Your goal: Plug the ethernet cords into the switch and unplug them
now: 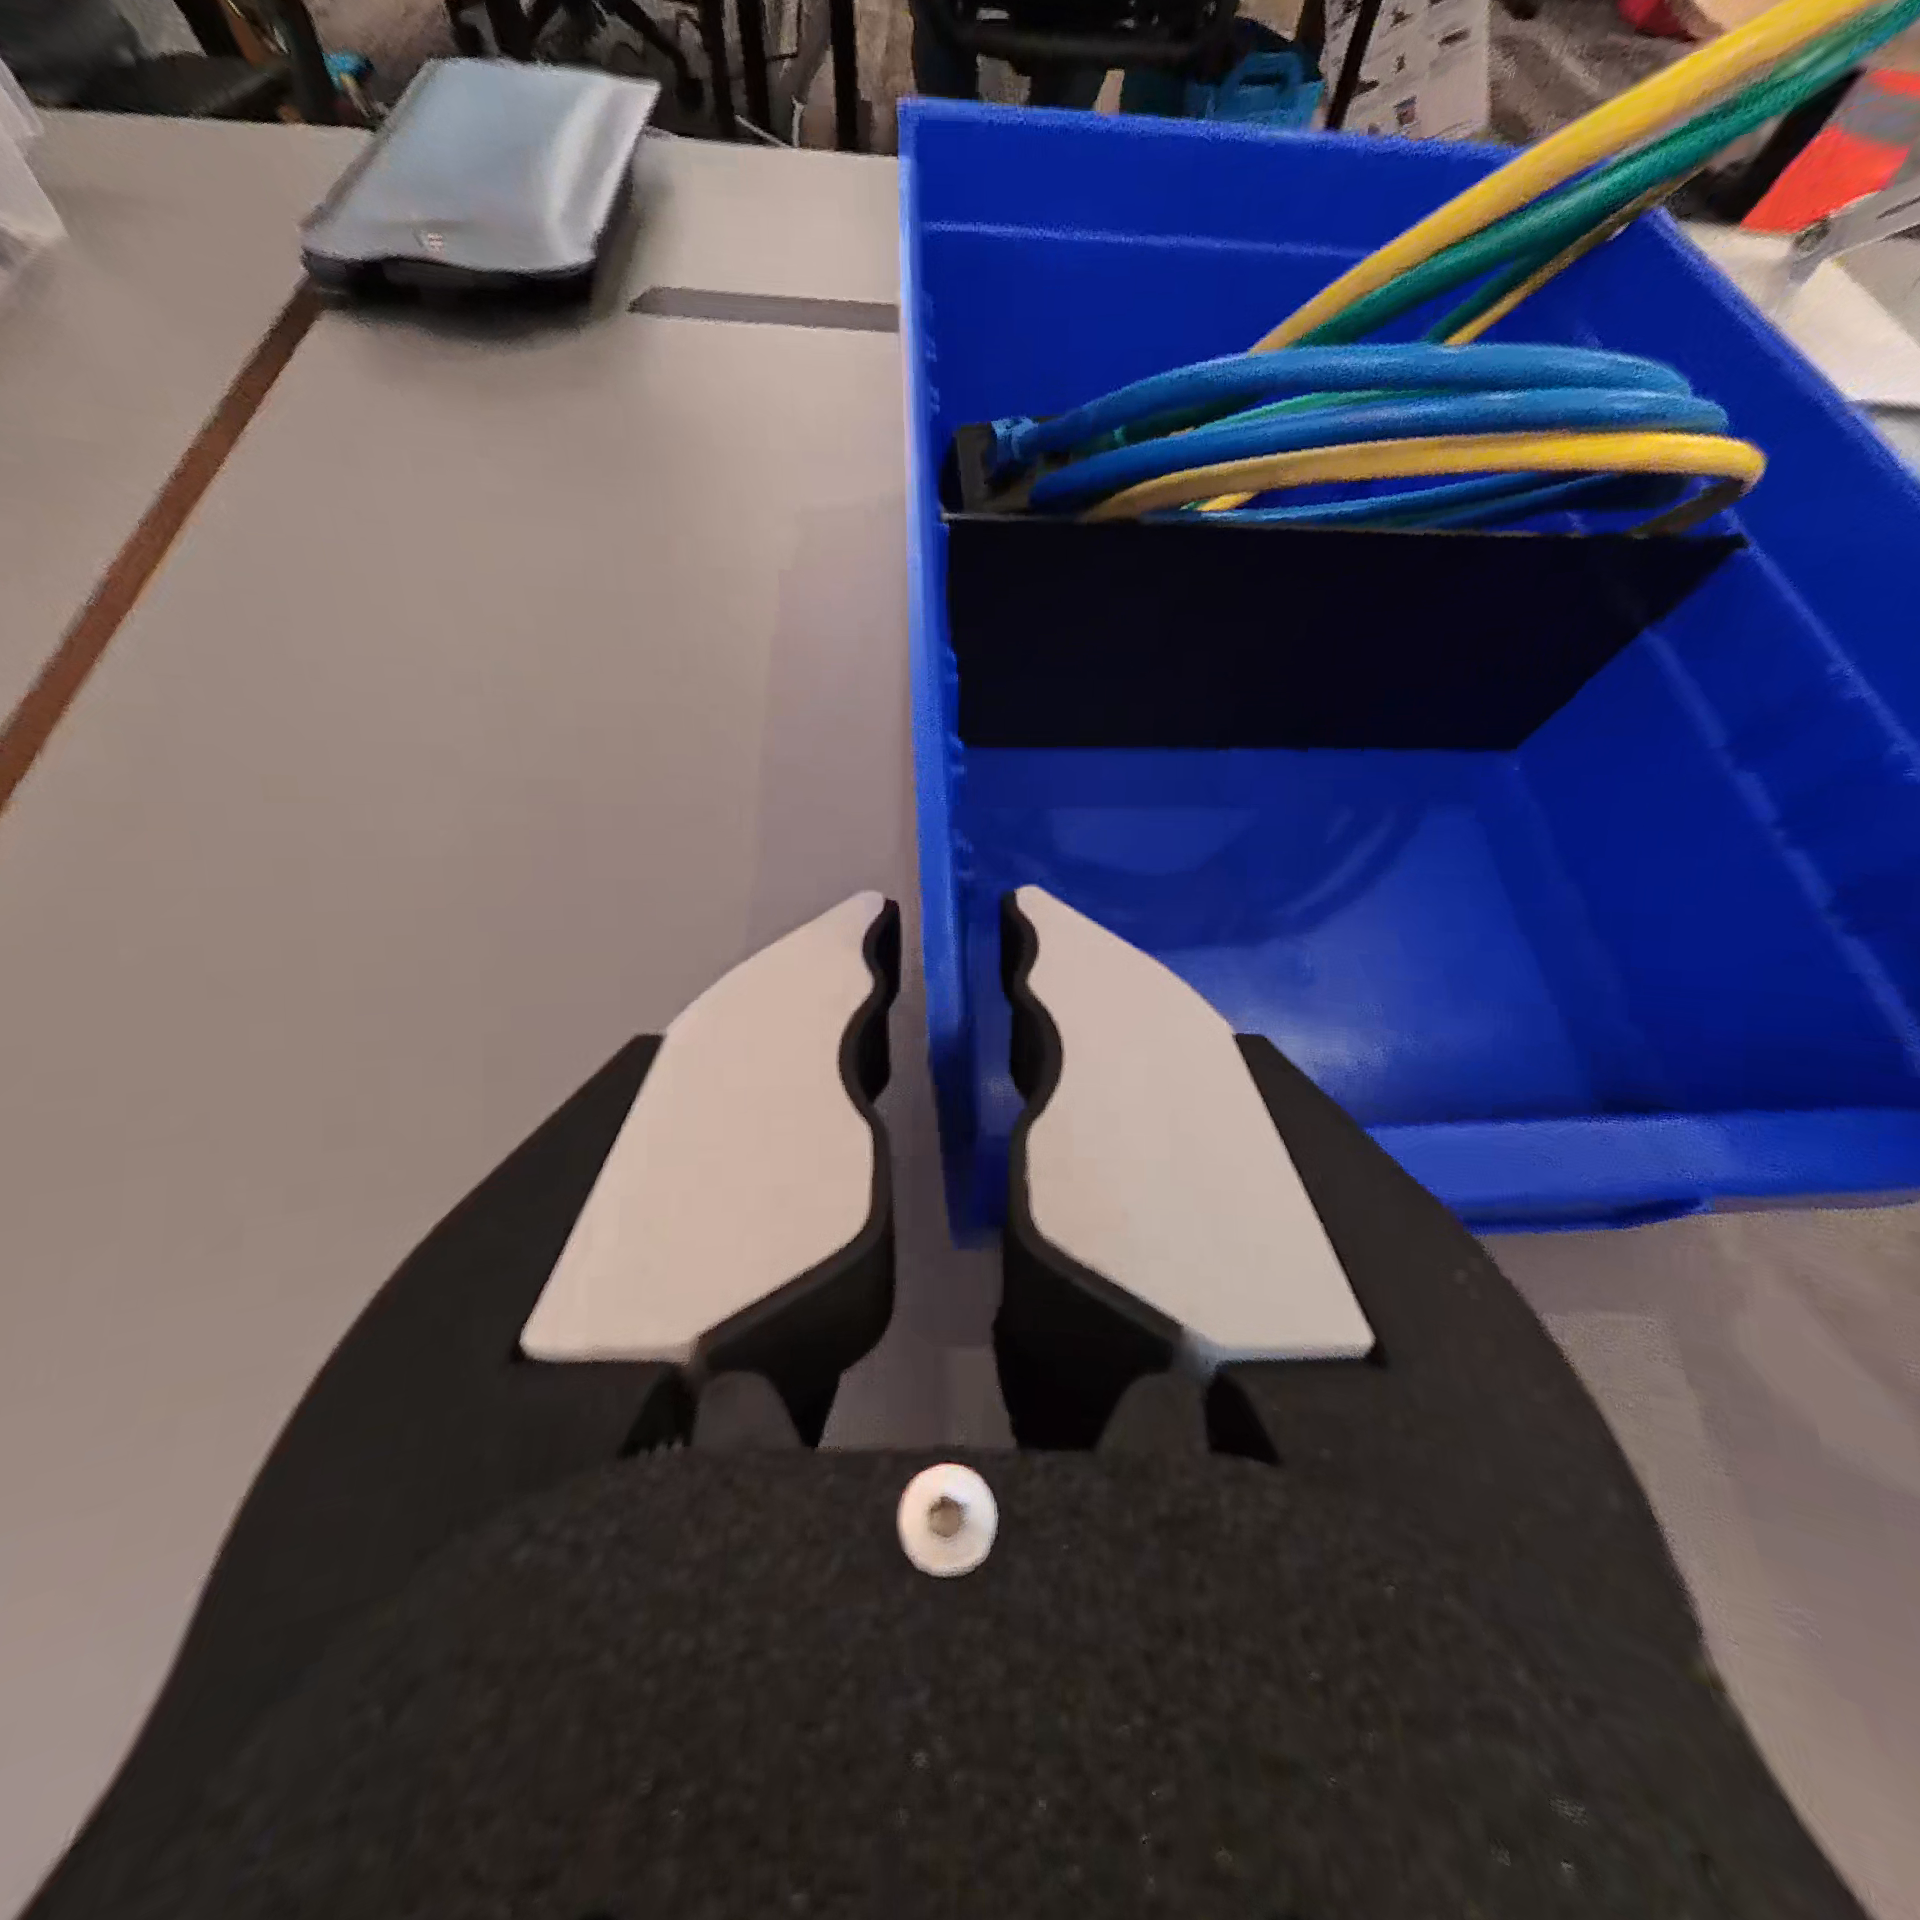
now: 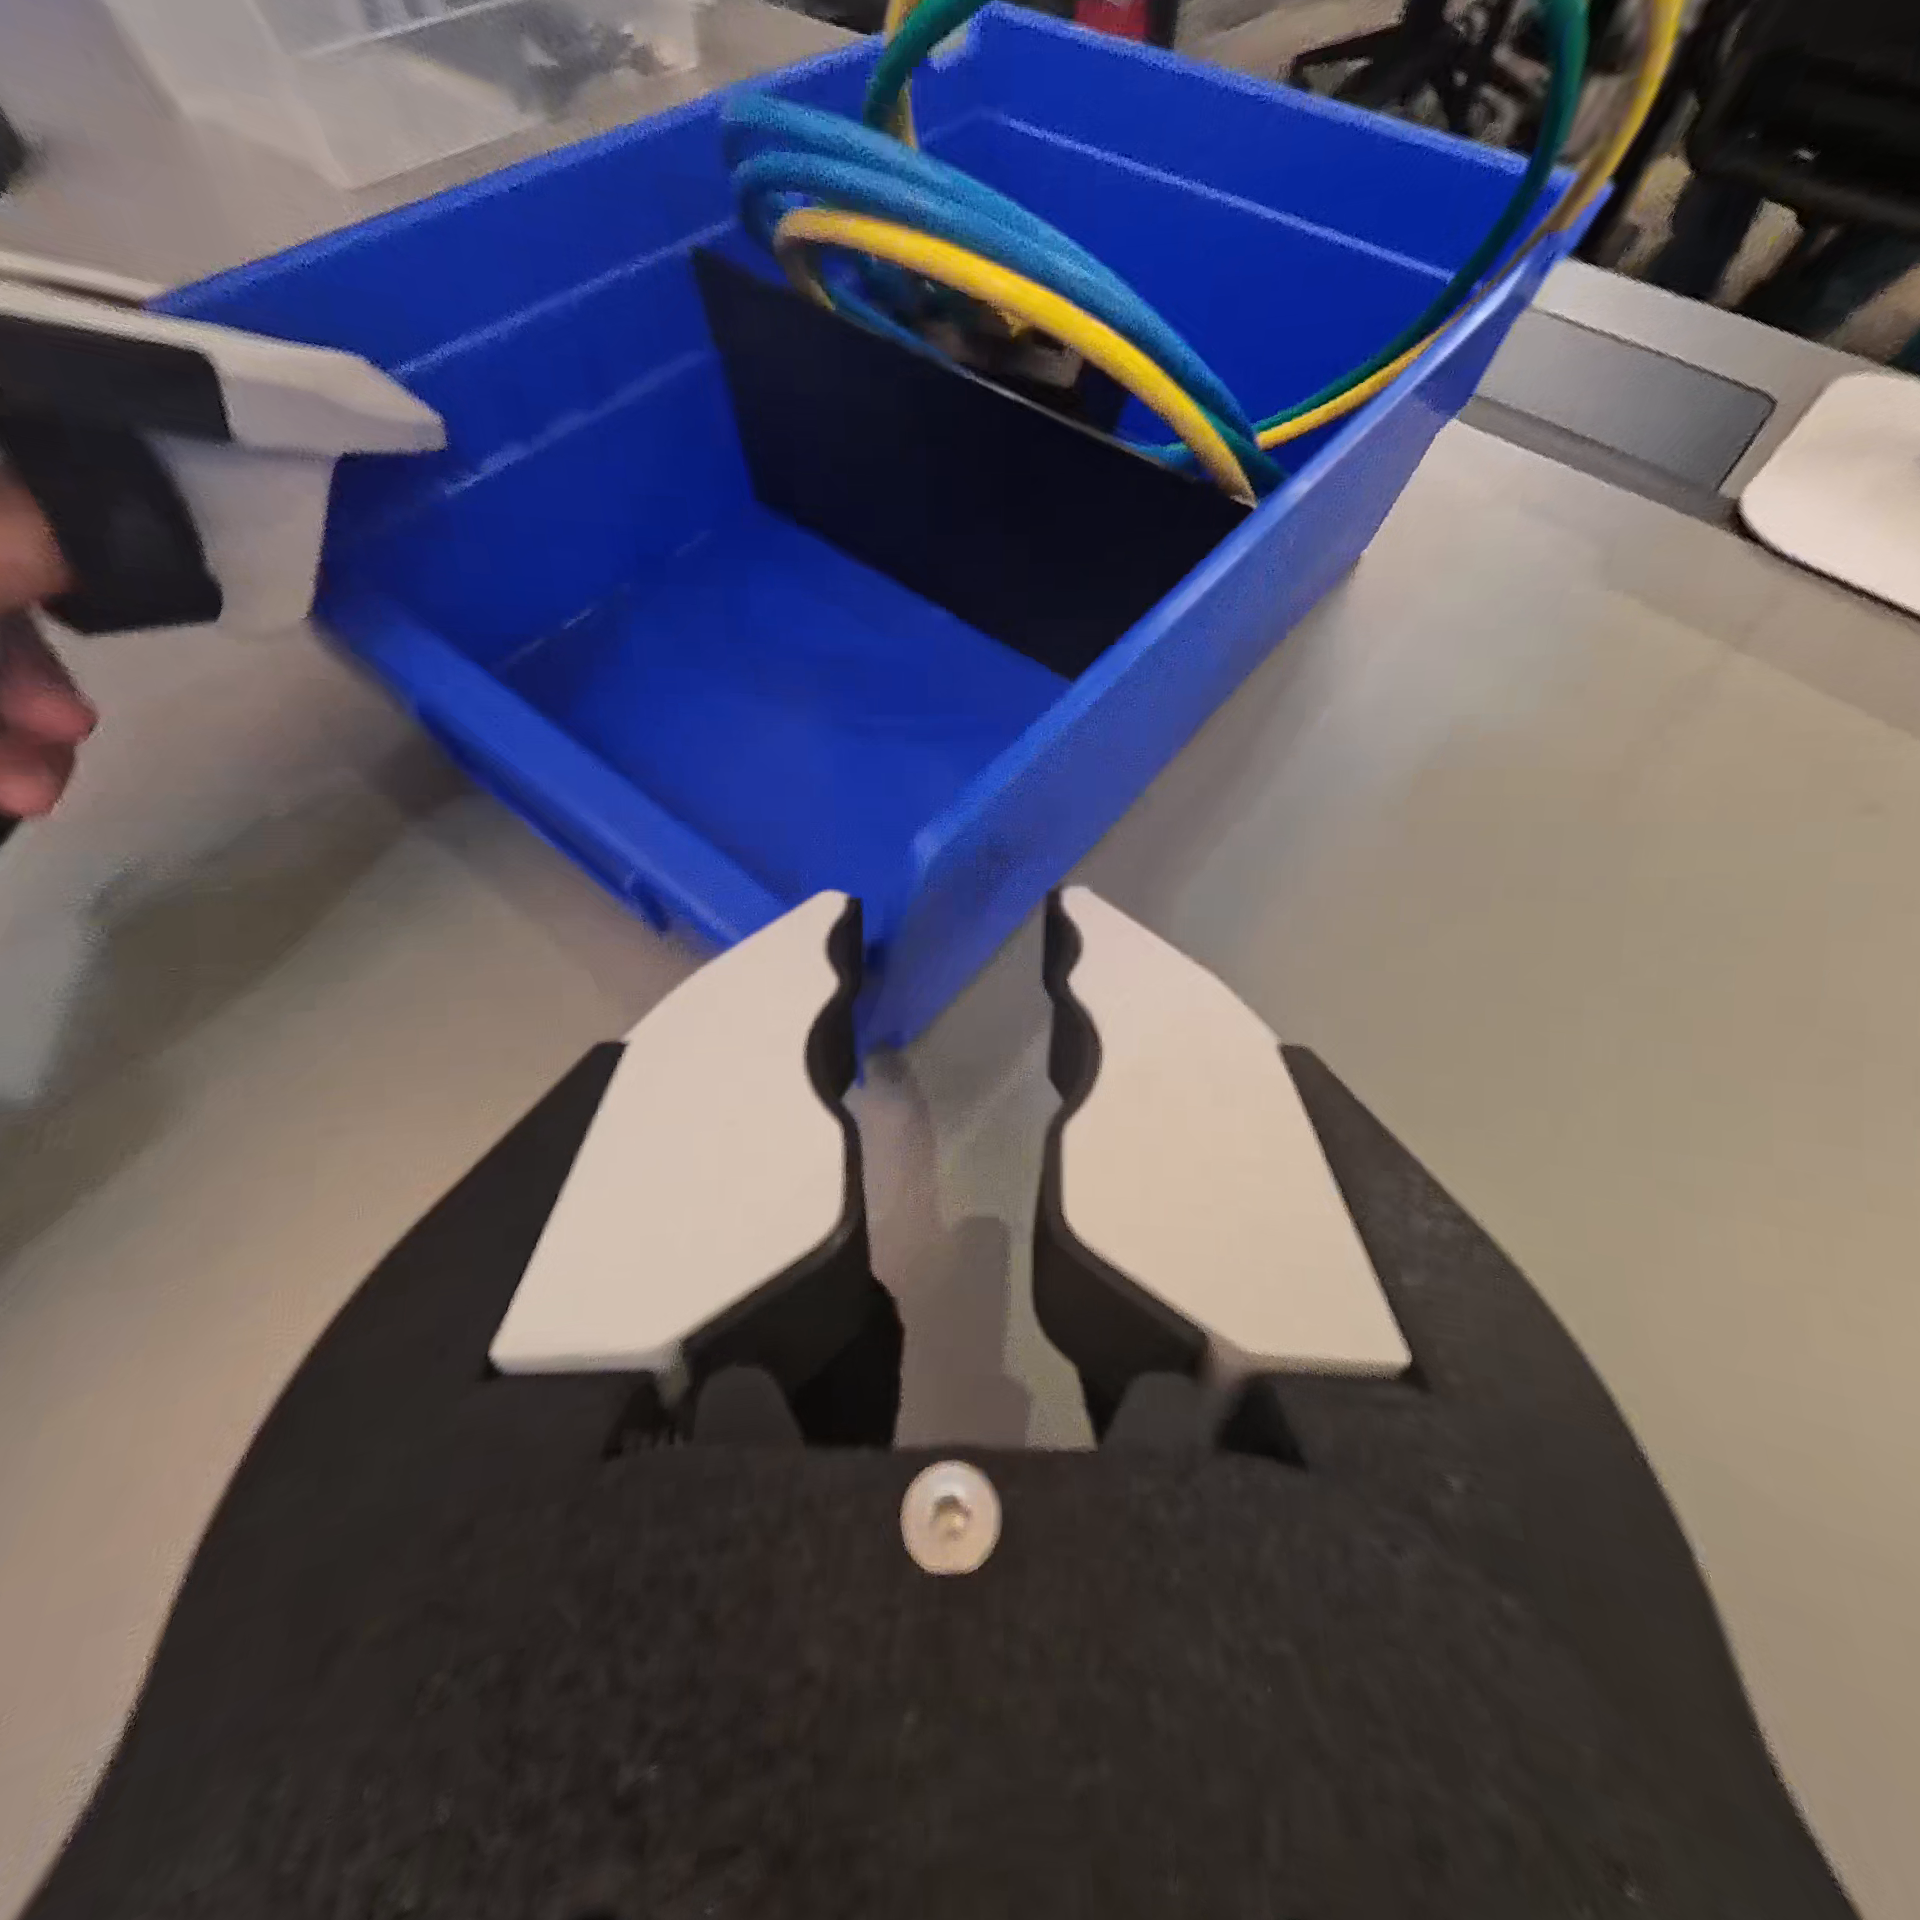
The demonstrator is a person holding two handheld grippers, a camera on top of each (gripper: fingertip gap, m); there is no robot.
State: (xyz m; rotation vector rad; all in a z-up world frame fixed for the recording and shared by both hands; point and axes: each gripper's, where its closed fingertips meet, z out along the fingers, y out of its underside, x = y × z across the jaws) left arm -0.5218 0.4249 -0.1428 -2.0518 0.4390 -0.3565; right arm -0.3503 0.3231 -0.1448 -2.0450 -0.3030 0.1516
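A grey table [image 1: 436,727] carries a blue plastic bin [image 1: 1714,831], which a black divider [image 1: 1299,634] splits into a bare near compartment and a far compartment holding the task's things. The switch [image 1: 982,468] shows only as a dark corner at the left end of the far compartment, mostly hidden behind the divider, so its ports cannot be made out. The ethernet cords [image 1: 1403,416], blue, yellow and green, coil above it with their long axis running left to right across the bin; a yellow and a green strand rise out toward the far right. From both claws the cords lie ahead and beyond the divider. The left gripper [image 1: 945,914] straddles the bin's near left wall, its jaws a narrow gap apart and holding nothing. The right gripper [image 2: 956,914] hovers at the bin's near right corner, jaws slightly wider and likewise empty. Neither is clearly nearer; the left appears better lined up with the switch's visible end. A grey pouch [image 1: 478,177] lies far left.
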